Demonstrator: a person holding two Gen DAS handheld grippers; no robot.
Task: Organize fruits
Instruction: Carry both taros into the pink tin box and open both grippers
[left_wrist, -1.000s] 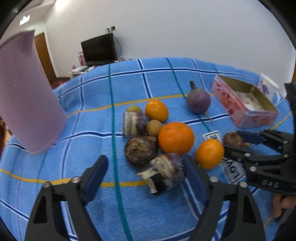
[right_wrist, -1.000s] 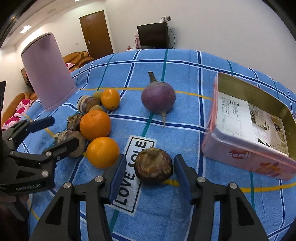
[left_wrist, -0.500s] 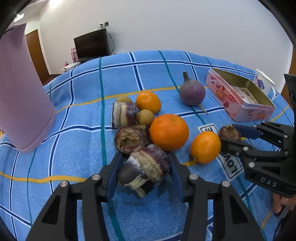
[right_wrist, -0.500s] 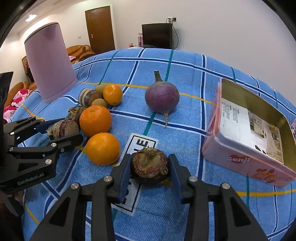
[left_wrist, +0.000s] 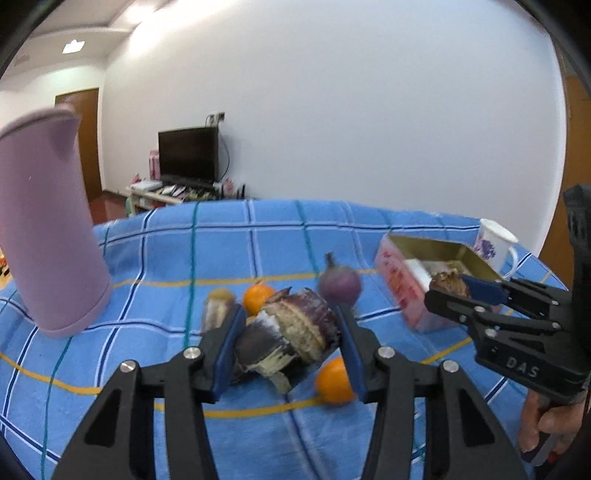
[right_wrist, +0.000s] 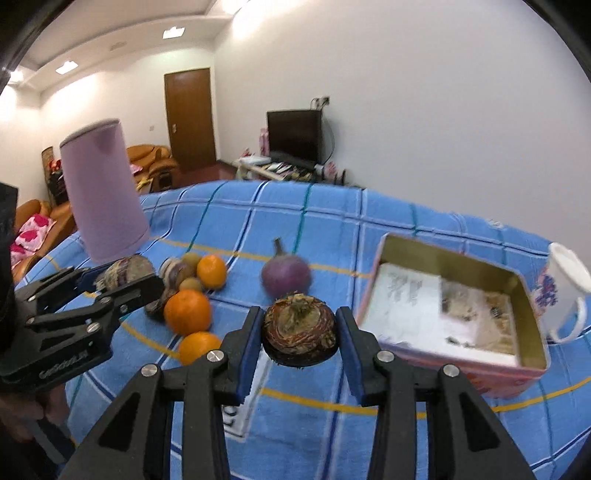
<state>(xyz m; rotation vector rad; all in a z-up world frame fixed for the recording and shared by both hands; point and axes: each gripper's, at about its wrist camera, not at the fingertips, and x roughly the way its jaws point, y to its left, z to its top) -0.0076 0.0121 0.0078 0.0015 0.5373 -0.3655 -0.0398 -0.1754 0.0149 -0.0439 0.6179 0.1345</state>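
Gripping a ragged, dark purple-brown root chunk (left_wrist: 286, 334), the left gripper (left_wrist: 290, 341) had its blue pads pressed against both sides and held the piece clear of the blue checked tablecloth (left_wrist: 147, 258). The right gripper (right_wrist: 299, 341) was clamped just as firmly on a rounder brown corm (right_wrist: 299, 328), also off the cloth, just in front of the open pink tin (right_wrist: 532, 363). Below and between them lay the remaining produce: a large orange (right_wrist: 187, 312), a smaller orange (right_wrist: 197, 345) near it, a third orange (right_wrist: 211, 271) farther back, and a purple turnip (right_wrist: 286, 275) with its stalk up. A couple of small brownish fruits sat among the oranges, though motion blur made them hard to identify. A tall lilac jug (left_wrist: 48, 240) stood at the cloth's left side, and a white flowered mug (right_wrist: 565, 291) stood just beside the tin.
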